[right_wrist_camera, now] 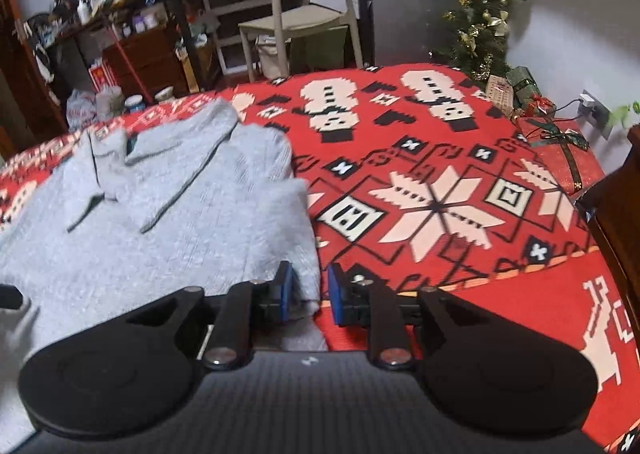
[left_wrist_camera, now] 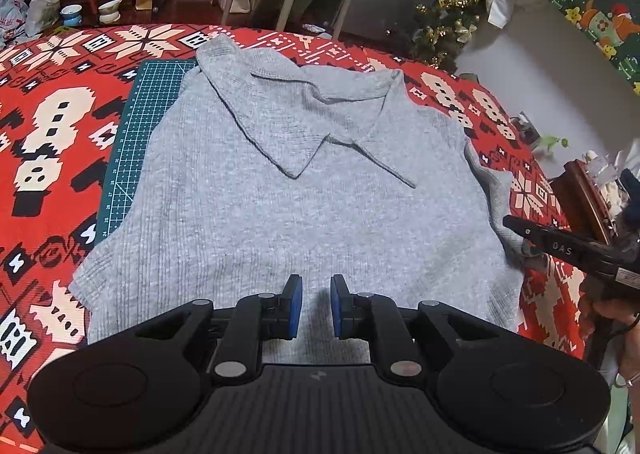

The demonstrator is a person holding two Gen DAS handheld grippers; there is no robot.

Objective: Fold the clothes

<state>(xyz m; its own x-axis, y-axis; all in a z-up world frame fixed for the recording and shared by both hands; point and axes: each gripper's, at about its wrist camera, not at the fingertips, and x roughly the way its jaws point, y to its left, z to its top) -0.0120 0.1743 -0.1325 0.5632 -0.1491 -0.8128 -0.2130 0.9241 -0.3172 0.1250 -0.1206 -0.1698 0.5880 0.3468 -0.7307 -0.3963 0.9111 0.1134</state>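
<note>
Left claw (left_wrist_camera: 316, 304) apart over grey sweater (left_wrist_camera: 288, 189), right claw (right_wrist_camera: 308, 296) apart, marked "DAS"

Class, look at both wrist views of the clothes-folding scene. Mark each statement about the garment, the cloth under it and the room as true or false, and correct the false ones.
1. The grey collared top lies spread flat on a red patterned cloth. True.
2. A green cutting mat shows from under the top's edge. True.
3. The top is already folded into a small square. False: it is still spread out, collar showing.
4. A blue armchair stands behind the table. False: it is a pale beige chair.
5. A decorated Christmas tree stands in the background. True.
</note>
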